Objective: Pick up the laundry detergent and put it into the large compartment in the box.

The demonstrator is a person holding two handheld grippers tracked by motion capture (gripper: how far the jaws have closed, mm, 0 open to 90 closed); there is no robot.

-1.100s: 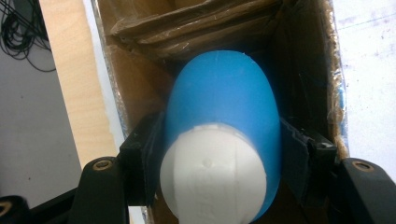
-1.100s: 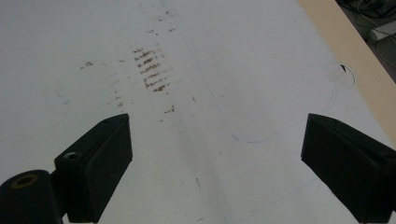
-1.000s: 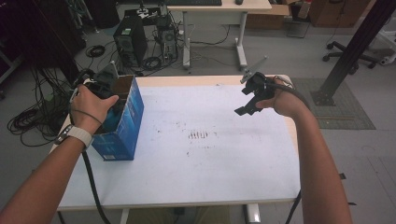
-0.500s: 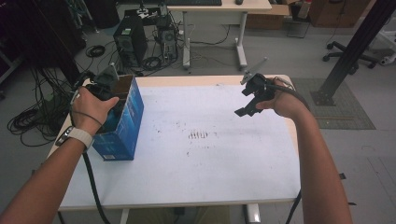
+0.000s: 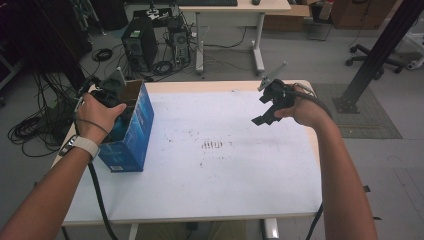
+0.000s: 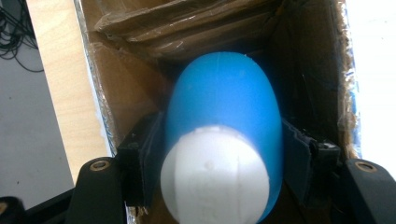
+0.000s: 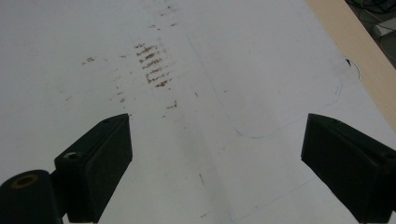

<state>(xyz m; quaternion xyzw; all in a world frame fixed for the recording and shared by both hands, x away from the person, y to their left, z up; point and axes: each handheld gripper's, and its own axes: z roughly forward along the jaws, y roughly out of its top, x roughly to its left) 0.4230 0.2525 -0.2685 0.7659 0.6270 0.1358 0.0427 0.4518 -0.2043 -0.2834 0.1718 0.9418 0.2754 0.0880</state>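
A blue box (image 5: 135, 135) with an open top stands on the left side of the white table (image 5: 210, 190). My left gripper (image 6: 222, 140) reaches down into it. Its jaws hold a blue bottle (image 6: 224, 93) with a white cap (image 6: 215, 177), one pad pressed to each side. The jaws have just been opening a little, with the bottle still between them. In the high view the hand covers the left gripper (image 5: 107, 95) at the box's top. My right gripper (image 5: 265, 112) hovers over the table's far right. In its own view the right gripper (image 7: 215, 144) is open with nothing between its jaws.
Brown smudges (image 5: 212, 145) mark the middle of the table. Behind the table stand a computer tower (image 5: 140, 47), loose cables (image 5: 30, 127) on the floor and a desk (image 5: 230, 10). A black post (image 5: 380, 50) rises at the right.
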